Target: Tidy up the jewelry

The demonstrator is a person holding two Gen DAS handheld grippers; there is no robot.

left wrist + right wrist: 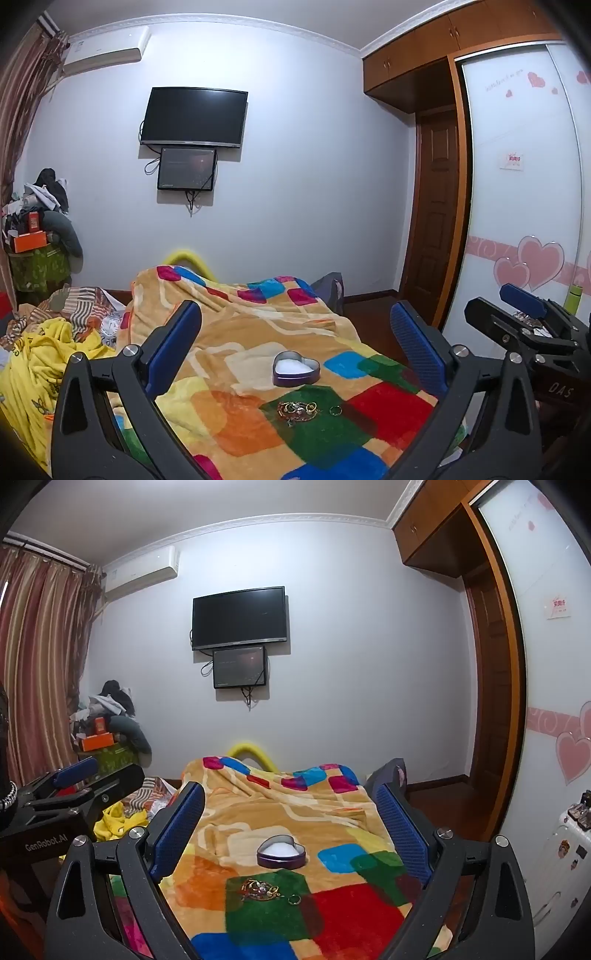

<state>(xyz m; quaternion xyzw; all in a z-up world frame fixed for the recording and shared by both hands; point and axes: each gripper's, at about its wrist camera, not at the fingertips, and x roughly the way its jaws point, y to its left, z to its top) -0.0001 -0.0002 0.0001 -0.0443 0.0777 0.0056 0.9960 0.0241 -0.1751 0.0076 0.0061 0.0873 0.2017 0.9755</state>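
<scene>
Both our left gripper [295,332] and right gripper [291,812] hover with jaws wide apart, holding nothing; the tangled gold jewelry pile [298,408] lies on the patchwork fleece blanket [236,332], just before the open purple heart-shaped tin [296,368]; we should start with the loose gold ring [335,410], pinching low and gently so the plush doesn't snag.

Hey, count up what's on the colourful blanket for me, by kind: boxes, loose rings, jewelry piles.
Purple heart-shaped tin box, open, white lining: 1
Separate small gold ring: 1
Tangled pile of gold jewelry on the green patch, pieces too entangled to count: 1
Total: 3, all lying on the patchwork fleece blanket
</scene>
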